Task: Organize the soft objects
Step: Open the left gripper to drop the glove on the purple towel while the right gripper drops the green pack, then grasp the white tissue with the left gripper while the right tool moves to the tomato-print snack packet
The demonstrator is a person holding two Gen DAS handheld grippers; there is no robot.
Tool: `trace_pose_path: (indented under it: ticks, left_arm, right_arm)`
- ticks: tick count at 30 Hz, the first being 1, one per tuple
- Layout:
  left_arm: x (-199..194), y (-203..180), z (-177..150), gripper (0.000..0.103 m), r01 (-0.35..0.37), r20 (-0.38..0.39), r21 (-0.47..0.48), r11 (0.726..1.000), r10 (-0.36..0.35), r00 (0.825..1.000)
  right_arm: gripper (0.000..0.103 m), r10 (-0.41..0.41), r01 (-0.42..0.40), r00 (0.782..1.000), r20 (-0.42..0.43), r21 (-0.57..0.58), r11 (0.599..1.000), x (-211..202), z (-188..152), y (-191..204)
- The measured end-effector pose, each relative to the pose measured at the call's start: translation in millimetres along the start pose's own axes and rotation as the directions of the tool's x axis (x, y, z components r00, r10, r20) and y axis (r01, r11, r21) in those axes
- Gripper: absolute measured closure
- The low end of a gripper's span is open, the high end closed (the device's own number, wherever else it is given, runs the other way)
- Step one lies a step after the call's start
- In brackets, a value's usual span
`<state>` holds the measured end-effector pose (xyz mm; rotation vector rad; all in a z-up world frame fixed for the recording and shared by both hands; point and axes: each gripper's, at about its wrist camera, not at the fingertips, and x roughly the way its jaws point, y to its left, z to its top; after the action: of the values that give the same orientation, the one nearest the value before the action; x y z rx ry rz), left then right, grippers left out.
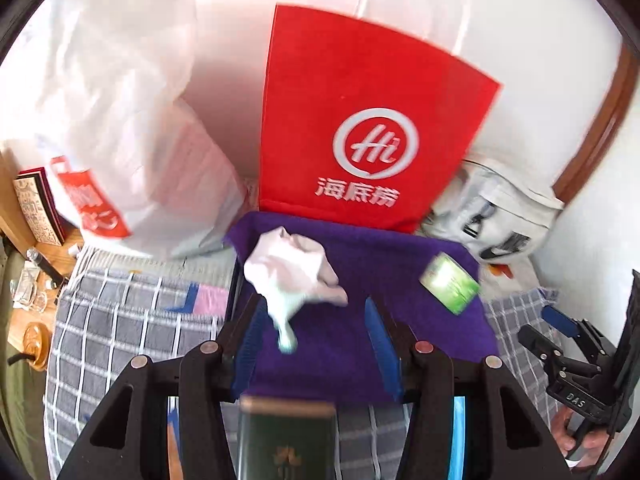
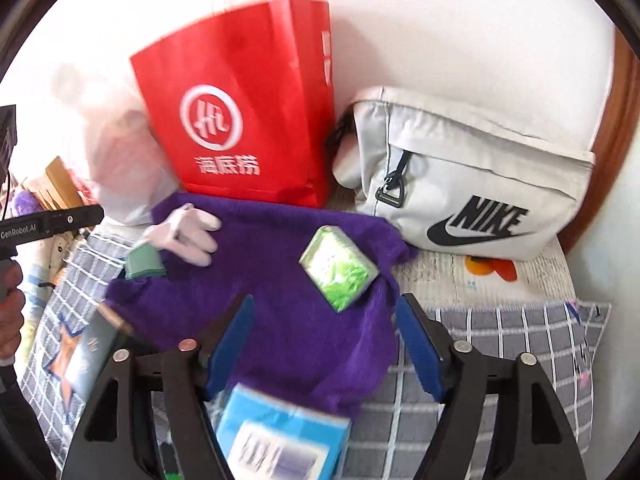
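left wrist view: the left gripper hangs over a purple towel with its blue fingers spread wide, holding nothing. a crumpled white glove lies on the towel's far left part, its cuff trailing down between the fingers. a green packet sits near the towel's right edge. a red paper bag stands behind. right wrist view: the right gripper is also spread and holds nothing, above the towel's near right part. the glove lies far left, the packet just ahead, and a grey nike bag beside the red bag.
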<state>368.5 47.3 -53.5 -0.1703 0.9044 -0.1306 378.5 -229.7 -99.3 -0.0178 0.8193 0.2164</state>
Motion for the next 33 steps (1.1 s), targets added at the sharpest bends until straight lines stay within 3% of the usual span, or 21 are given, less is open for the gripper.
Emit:
trace_pose_path:
  ticks: [8, 17, 28, 33]
  left_arm:
    - [-58.0, -10.1, -59.8, 0.054, -0.016, 0.019, 0.064, 0.998, 0.015, 1.0]
    - [-107.4, -3.9, -126.3, 0.054, -0.007, 0.043, 0.086, 0.996, 0.003, 0.999]
    - [-116.9, 24.7, -187.7, 0.054, -0.021, 0.011, 0.019, 1.0, 0.021, 1.0]
    - [-105.4, 41.9, -212.3, 0.054, -0.03, -0.034, -0.024, 0.999, 0.03, 0.999]
  right_arm:
    - [0.033, 0.073, -0.073, 0.997, -0.016, 0.029, 0.997, -52.0, -57.8, 24.2]
    - [0.033, 0.096, -0.094, 0.995, -0.031, 0.062, 0.994, -99.0, -116.5, 51.0]
    - [0.033, 0.109, -0.107, 0.993, -0.042, 0.054, 0.993, -121.0, -175.3, 71.7]
    - [0.052, 0.049, -0.05, 0.998, -0.048, -0.018, 0.999, -116.7, -199.8, 87.9]
